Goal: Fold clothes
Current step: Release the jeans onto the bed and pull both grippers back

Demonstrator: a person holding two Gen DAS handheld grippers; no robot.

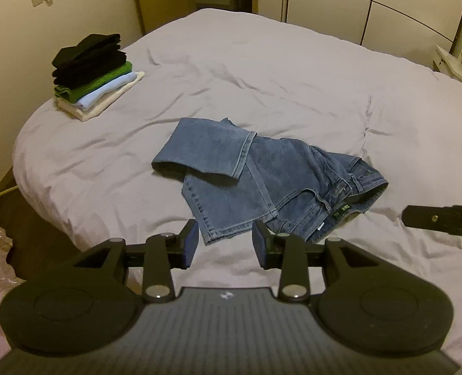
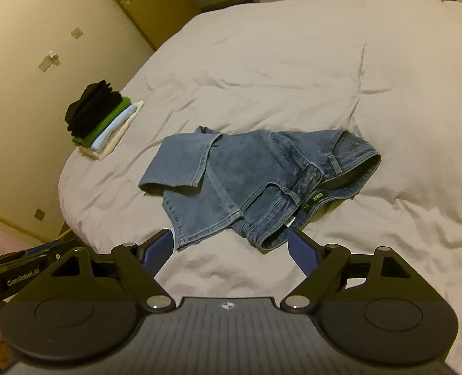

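A pair of blue jeans (image 1: 262, 181) lies crumpled on the bed, one leg folded across the other, waistband to the right; it also shows in the right wrist view (image 2: 249, 181). My left gripper (image 1: 224, 243) is open and empty, hovering just short of the near leg hem. My right gripper (image 2: 231, 250) is open wide and empty, just short of the hem and waistband. Part of the right gripper shows at the right edge of the left wrist view (image 1: 440, 218).
A stack of folded clothes (image 1: 90, 75), black on top, then green, light blue and cream, sits at the bed's far left corner (image 2: 99, 122). The pale duvet (image 1: 293, 87) is wrinkled. The bed's left edge drops to the floor. Wardrobe doors stand behind.
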